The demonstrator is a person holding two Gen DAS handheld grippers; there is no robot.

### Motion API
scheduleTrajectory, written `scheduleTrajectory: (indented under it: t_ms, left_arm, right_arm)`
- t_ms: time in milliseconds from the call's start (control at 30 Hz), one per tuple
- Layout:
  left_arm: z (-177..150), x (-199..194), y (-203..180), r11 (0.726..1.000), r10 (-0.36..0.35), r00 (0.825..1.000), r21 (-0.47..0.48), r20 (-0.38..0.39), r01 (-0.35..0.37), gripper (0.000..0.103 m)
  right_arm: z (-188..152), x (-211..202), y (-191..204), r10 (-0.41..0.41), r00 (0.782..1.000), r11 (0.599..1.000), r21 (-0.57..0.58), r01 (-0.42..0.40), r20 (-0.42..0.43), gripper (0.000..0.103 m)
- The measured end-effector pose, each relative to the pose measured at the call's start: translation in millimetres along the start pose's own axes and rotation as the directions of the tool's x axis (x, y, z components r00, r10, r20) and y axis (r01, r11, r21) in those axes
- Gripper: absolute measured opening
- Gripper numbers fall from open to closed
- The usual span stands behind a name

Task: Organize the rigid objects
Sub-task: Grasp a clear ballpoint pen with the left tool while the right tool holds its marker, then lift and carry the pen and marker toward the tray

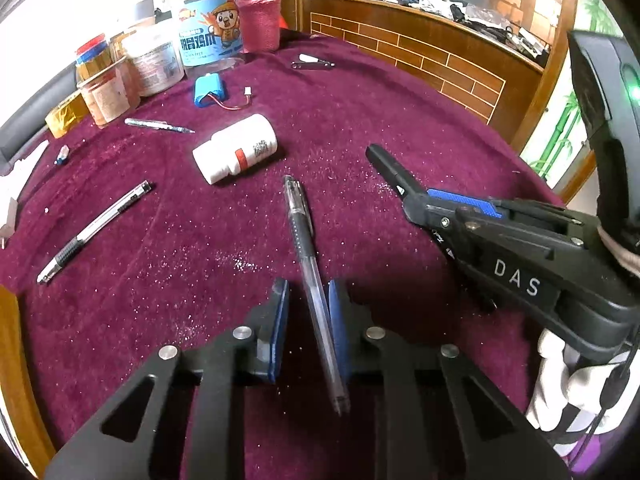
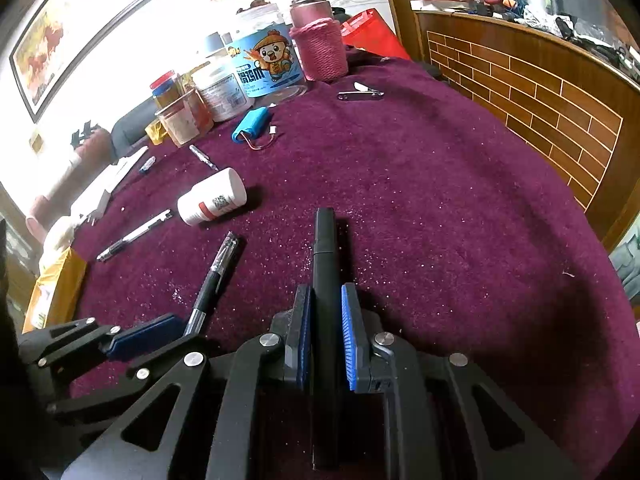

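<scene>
On the maroon tablecloth (image 1: 400,120) lies a clear pen with a black grip (image 1: 298,224), pointing away from me. My left gripper (image 1: 308,320) straddles its near end. The right pad touches the barrel and a thin gap shows at the left pad. The right wrist view shows the same pen (image 2: 208,284) running into my left gripper (image 2: 188,330) at the lower left. My right gripper (image 2: 326,292) is shut on a black marker (image 2: 324,248) that sticks out forward. In the left wrist view my right gripper (image 1: 420,204) hovers to the right with the marker (image 1: 386,164).
A white pill bottle (image 1: 236,148) lies on its side beyond the pen. A second pen (image 1: 96,232) lies at the left, with a silver pen (image 1: 158,125) and a blue battery pack (image 1: 210,90) farther back. Jars (image 1: 208,24) line the far edge, near a nail clipper (image 1: 314,65).
</scene>
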State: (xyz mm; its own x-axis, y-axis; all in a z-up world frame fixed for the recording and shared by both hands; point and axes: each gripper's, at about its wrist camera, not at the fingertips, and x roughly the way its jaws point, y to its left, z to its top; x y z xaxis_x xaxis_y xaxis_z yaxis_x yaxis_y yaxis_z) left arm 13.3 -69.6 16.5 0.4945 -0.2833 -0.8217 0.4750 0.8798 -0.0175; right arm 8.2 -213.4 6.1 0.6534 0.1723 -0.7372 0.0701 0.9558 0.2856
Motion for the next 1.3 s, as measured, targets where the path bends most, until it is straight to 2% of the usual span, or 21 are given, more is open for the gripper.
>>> scheduleTrajectory:
  t_ms: [133, 233, 267, 300, 367, 800, 1067, 1300]
  left_arm:
    - [4, 4, -6, 1.0, 0.024, 1.0, 0.0, 0.009, -0.024, 0.026]
    - [13, 12, -12, 0.999, 0.026, 0.999, 0.022, 0.033, -0.027, 0.025]
    - [14, 14, -10, 1.0, 0.011, 0.999, 0.012, 0.039, -0.012, 0.024]
    - [16, 14, -9, 1.0, 0.002, 0.999, 0.005, 0.041, -0.002, 0.013]
    - [14, 12, -7, 1.0, -0.013, 0.999, 0.004, 0.047, 0.013, 0.007]
    - [-2, -17, 10, 0.987, -0.125, 0.987, -0.094, 0.101, 0.134, 0.007]
    - [-13, -36, 23, 0.971, -0.161, 0.977, -0.157, 0.138, 0.182, 0.007]
    - [-25, -51, 38, 0.96, -0.158, 0.973, -0.204, 0.168, 0.191, 0.007]
  right_arm:
    - [0, 0, 3, -0.007, 1.0, 1.0, -0.009, 0.007, 0.0, 0.014]
    - [0, 1, 3, -0.008, 1.0, 1.0, -0.01, 0.008, 0.001, 0.014]
    - [0, 0, 3, -0.007, 1.0, 1.0, -0.009, 0.007, 0.0, 0.014]
    - [0, 0, 3, -0.006, 1.0, 1.0, -0.008, 0.006, 0.0, 0.014]
    - [-1, 0, 2, -0.006, 1.0, 1.0, -0.008, 0.006, 0.002, 0.014]
    - [0, -2, 6, -0.017, 1.0, 0.999, -0.028, 0.017, 0.014, 0.013]
    - [-1, -5, 11, -0.035, 0.999, 0.998, -0.053, 0.037, 0.033, 0.013]
    - [-2, -7, 13, -0.051, 0.998, 0.997, -0.058, 0.054, 0.045, 0.013]
